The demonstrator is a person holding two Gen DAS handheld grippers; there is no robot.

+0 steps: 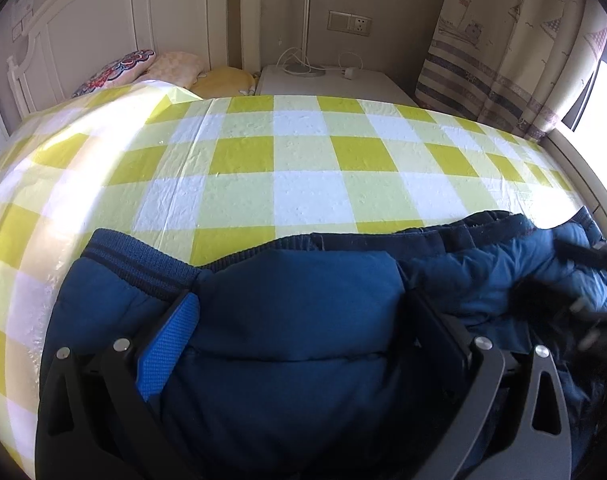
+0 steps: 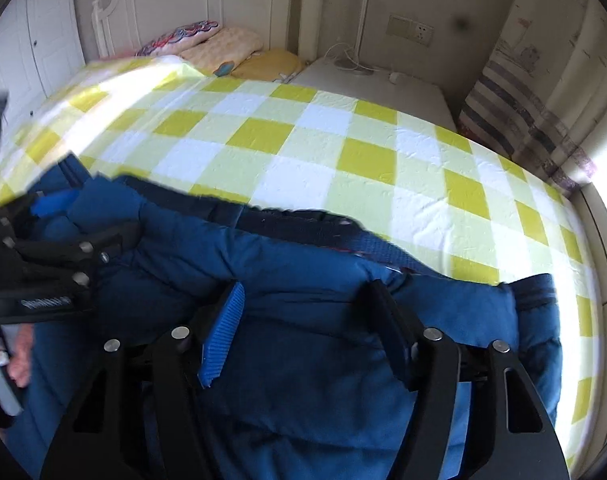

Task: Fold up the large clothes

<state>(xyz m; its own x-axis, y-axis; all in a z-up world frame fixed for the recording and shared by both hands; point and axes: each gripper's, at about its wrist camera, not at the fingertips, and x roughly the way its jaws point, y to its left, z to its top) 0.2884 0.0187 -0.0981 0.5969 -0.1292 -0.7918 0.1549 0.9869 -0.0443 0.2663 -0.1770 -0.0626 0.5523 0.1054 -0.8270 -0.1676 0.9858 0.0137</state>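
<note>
A blue padded jacket with ribbed dark hems lies on the near part of the bed; it also fills the lower right wrist view. My left gripper is open, its fingers spread wide over a folded part of the jacket, holding nothing. My right gripper is open too, its fingers spread over the jacket near its right end. The left gripper shows at the left edge of the right wrist view. The right gripper shows blurred at the right edge of the left wrist view.
The bed carries a yellow and white checked cover. Pillows lie by the white headboard. A white bedside table with a lamp base and cables stands behind. A patterned curtain hangs at right.
</note>
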